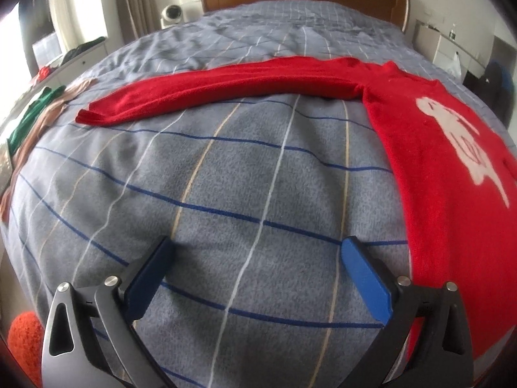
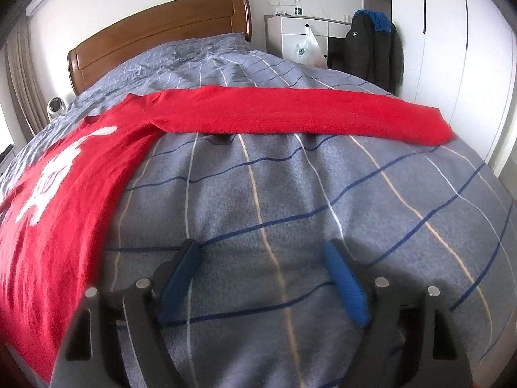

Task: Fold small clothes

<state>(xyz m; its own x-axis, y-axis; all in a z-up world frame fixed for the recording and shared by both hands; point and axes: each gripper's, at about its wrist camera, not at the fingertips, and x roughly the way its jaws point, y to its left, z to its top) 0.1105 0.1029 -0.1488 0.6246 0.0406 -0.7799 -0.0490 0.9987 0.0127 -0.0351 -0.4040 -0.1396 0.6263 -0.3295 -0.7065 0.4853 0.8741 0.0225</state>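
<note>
A red sweater [image 1: 446, 168] is lying spread flat on the checked blanket [image 1: 226, 177], sleeves stretched sideways. The left gripper [image 1: 258, 252] is hovering spread beside its hem; the right gripper [image 2: 261, 255] likewise, holding nothing. No writing is readable.

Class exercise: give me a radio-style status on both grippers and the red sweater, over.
Left gripper open, empty, over the blanket. Right gripper open, empty. Red sweater flat, both sleeves spread, unfolded. Nothing in the way.

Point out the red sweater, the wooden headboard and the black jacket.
red sweater [image 1: 436, 168]: left wrist view, on its body beside the white print.
wooden headboard [image 2: 161, 29]: right wrist view, on its front panel.
black jacket [image 2: 371, 51]: right wrist view, on its front.
</note>
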